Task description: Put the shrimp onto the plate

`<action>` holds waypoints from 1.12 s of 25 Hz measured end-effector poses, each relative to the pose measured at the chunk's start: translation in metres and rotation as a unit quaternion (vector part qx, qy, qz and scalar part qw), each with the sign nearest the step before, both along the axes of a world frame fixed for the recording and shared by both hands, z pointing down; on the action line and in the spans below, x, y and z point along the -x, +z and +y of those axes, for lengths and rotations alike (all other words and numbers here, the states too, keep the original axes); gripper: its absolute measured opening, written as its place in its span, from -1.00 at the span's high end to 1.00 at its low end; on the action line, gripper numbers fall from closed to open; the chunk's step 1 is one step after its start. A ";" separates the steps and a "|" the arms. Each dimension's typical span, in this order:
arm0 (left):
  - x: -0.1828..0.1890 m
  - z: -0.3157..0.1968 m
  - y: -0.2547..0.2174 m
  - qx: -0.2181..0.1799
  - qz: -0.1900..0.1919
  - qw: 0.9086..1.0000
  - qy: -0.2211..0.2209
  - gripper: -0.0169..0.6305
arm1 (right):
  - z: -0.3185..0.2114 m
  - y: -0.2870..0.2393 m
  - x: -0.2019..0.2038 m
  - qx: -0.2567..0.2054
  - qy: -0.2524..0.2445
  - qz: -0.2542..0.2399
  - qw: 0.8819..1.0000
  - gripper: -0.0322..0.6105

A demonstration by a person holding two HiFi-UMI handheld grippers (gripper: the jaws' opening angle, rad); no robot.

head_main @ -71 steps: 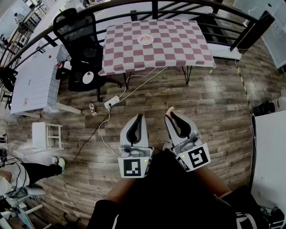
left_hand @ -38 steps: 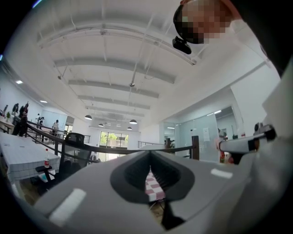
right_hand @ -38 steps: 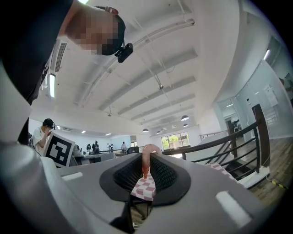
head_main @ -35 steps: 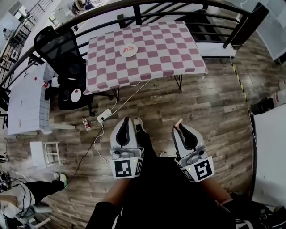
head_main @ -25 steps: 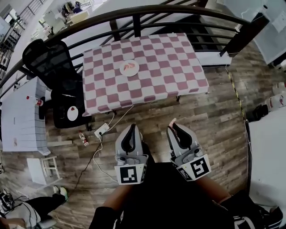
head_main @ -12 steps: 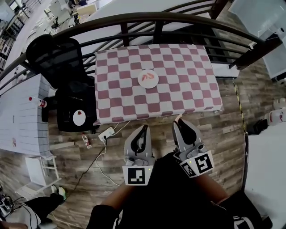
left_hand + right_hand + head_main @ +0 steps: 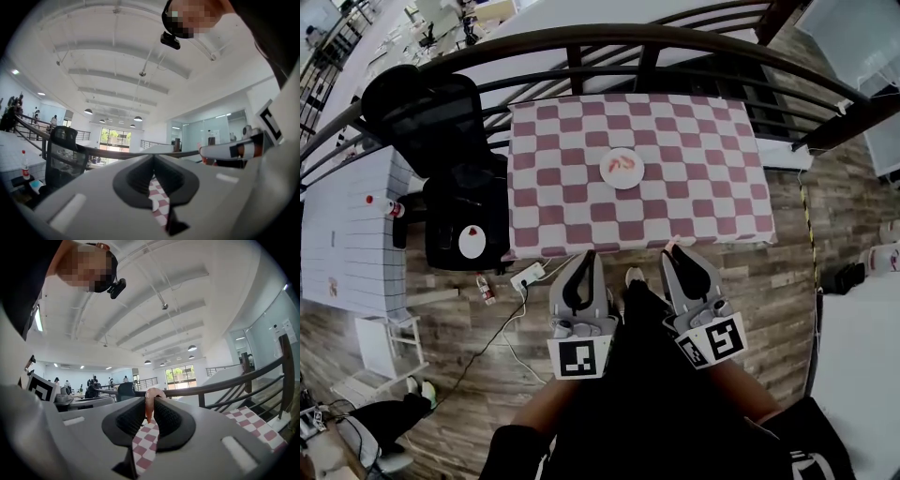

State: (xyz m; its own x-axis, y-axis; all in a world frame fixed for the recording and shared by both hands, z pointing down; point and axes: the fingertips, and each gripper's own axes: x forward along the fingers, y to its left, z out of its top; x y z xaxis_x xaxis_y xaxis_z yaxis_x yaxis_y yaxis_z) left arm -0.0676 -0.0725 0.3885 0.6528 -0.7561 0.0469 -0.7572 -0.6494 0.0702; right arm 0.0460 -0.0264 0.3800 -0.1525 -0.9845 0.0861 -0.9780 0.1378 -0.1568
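shrimp (image 7: 149, 406): pink, pinched upright between the pads of the right gripper (image 7: 150, 400), one end poking above the tips. jaws closed on it; grip looks firm.

head view: the held shrimp (image 7: 672, 246) sits right at the near edge of the checkered table (image 7: 712, 187), a little right of that edge's middle, not yet over the tabletop proper.

plate (image 7: 607, 172): white, round, about the middle of the table, well apart from the right gripper (image 7: 679, 255). pink pieces (image 7: 623, 165) already on it, likely other shrimp.

left gripper (image 7: 584, 259): jaws together at the tips, nothing between them, beside the right one at the near edge.

judgement: pick-up done, carry partway. left to do: reach across the near half of the table, lower over the plate, let go.
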 end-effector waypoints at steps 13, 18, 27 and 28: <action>-0.030 -0.040 -0.004 -0.003 -0.015 0.998 -0.060 0.92 | -0.066 0.032 -0.024 0.050 -0.095 -0.004 0.994 0.73; -0.037 -0.054 -0.003 -0.006 -0.024 0.997 -0.069 0.92 | -0.089 0.050 -0.030 0.070 -0.114 -0.008 0.991 0.73; -0.048 -0.087 -0.001 -0.004 -0.033 0.996 -0.083 0.92 | -0.137 0.084 -0.041 0.111 -0.128 -0.014 0.986 0.73; -0.050 -0.089 -0.001 -0.002 -0.034 0.996 -0.083 0.92 | -0.140 0.088 -0.042 0.116 -0.131 -0.010 0.985 0.73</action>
State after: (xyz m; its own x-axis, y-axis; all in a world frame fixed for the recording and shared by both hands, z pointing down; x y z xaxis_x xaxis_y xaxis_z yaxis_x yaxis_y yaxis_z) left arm -0.0178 -0.1619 0.3873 0.5137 -0.8539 0.0834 -0.8574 -0.5145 0.0123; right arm 0.0883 -0.1665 0.4677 -0.4015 -0.8656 0.2991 -0.9105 0.3422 -0.2319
